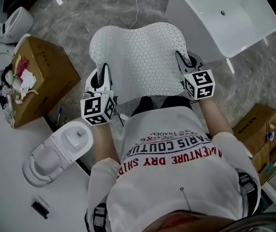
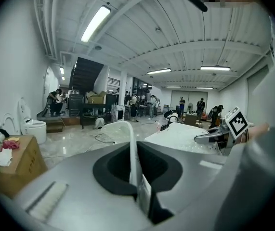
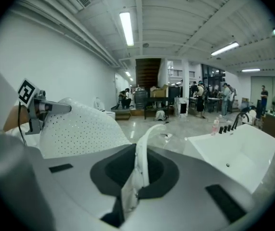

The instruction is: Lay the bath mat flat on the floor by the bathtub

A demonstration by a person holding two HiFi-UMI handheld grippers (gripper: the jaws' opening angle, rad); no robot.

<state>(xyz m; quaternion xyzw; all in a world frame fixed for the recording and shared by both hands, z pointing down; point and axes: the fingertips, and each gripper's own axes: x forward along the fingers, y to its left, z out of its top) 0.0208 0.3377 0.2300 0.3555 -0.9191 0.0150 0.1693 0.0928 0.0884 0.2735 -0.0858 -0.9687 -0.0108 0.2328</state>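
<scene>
I hold a white perforated bath mat (image 1: 138, 57) spread in the air in front of me, over the marble floor. My left gripper (image 1: 101, 74) is shut on the mat's left edge, and a thin fold of mat (image 2: 133, 162) runs between its jaws. On the right edge my right gripper (image 1: 184, 63) is shut too, pinching a strip of mat (image 3: 139, 170). The white bathtub (image 1: 225, 18) stands just right of the mat and beyond it, also showing as the bathtub (image 3: 238, 153) in the right gripper view. Each gripper view shows the mat bulging toward the other gripper.
A cardboard box (image 1: 41, 79) with clutter stands at the left, a white toilet (image 1: 55, 151) near my left side and another toilet (image 1: 12, 25) at the far left. A second box (image 1: 256, 129) sits at the right. Cables cross the floor (image 1: 79, 13). People and shelving stand far off.
</scene>
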